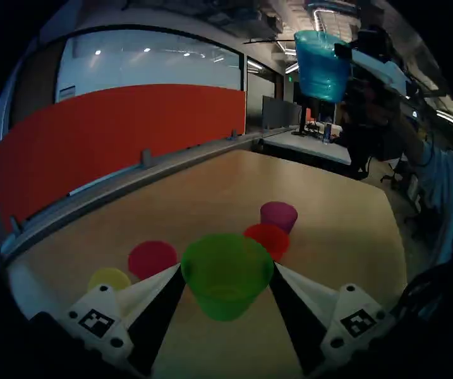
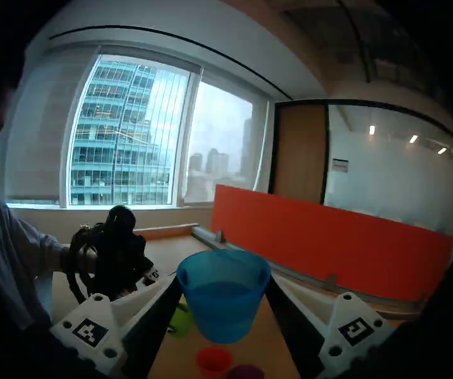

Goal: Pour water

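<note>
1. The left gripper [image 1: 226,270] squeezes a green cup [image 1: 226,287] between its two fingers. The cup stands up straight. I cannot tell if it sits on the table or hangs just over it.
2. The right gripper [image 2: 224,284] squeezes a blue cup [image 2: 224,306] the same way. The blue cup looks like it has water in it.
3. In the left gripper view, the blue cup [image 1: 321,66] is high in the air, well apart from the green cup.
4. On the wooden table [image 1: 333,202], a red cup [image 1: 267,240] and a purple cup [image 1: 278,216] stand close together behind the green cup. A pink cup [image 1: 152,258] and a yellow cup [image 1: 108,278] stand on the other side.
5. In the right gripper view, the green cup [image 2: 182,319] is lower than the blue cup.
6. An orange wall [image 1: 119,139] runs along the table. A big window [image 2: 131,132] shows tall buildings.
</note>
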The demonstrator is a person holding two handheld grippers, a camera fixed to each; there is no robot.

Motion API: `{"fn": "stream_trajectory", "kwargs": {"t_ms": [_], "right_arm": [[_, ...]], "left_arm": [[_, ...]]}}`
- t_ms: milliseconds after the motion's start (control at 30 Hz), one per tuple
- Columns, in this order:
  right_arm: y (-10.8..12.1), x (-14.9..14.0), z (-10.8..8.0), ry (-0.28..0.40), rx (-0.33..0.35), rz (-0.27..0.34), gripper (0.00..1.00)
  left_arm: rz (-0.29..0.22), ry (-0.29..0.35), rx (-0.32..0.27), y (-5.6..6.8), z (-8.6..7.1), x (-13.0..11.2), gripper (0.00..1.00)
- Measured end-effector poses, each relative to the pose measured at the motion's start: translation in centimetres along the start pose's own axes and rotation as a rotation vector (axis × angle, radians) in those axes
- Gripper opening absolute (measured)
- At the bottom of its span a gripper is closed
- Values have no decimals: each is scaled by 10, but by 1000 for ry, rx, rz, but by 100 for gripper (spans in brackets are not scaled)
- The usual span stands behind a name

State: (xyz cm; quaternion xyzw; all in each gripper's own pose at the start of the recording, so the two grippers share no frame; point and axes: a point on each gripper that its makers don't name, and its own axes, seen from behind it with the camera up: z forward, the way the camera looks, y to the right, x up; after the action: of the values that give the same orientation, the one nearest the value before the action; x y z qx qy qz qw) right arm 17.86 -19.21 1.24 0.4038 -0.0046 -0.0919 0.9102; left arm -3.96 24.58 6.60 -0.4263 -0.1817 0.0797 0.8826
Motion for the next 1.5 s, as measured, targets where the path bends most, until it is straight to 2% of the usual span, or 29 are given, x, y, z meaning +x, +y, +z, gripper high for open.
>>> {"fn": "stream_trajectory", "kwargs": {"t_ms": [467,700,1067,1200,1500], "right_arm": [[-6,2,7,-9,9,-2,91],[-7,2,12,-13,13,-1,91],[-12,-1,17,-11,24,13,91],[-14,-2,19,-9,30,21,91],[-19,-4,23,-6,44,28,91]], "left_arm": [[-8,191,46,-5,-43,51,89],[-16,274,54,-2,-69,73,89],[-37,363,55,6,-106,101,89],[-30,384,62,5,-117,109,89],[-4,412,71,7,-132,122,89]]}}
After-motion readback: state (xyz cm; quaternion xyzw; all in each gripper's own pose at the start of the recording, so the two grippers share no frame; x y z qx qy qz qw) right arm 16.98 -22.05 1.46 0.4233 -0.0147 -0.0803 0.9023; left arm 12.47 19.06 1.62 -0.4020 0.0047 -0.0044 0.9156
